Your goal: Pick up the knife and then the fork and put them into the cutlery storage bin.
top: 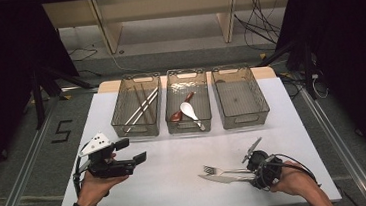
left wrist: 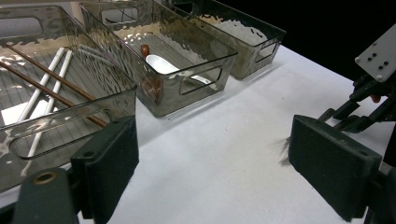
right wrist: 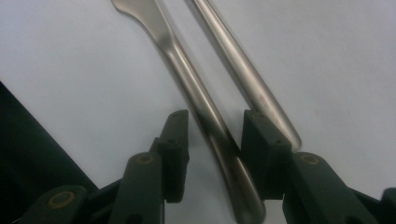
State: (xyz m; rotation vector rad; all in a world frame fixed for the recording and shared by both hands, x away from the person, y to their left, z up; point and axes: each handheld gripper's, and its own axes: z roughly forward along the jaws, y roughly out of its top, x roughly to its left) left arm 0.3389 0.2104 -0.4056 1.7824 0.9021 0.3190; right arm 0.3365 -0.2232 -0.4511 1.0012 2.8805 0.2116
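In the lower right of the high view the right gripper lay low over the white table, held by the person's right hand, and it pointed to the left of the frame at two pieces of steel cutlery lying side by side, a fork and a knife. In the right gripper view, one of the two steel handles ran up between the two black pads, and the second handle lay just outside the right pad; which one belonged to the fork I could not tell. The jaws stood half closed around the inner handle, with a small gap on the left side, so they were not gripping it. In the lower left of the high view the left gripper was held above the table by the left hand, its jaws wide apart with nothing between them. Along the upper middle stood three smoky plastic bins: the left bin had chopsticks, the middle bin had a white spoon and a brown spoon, and then the right bin.
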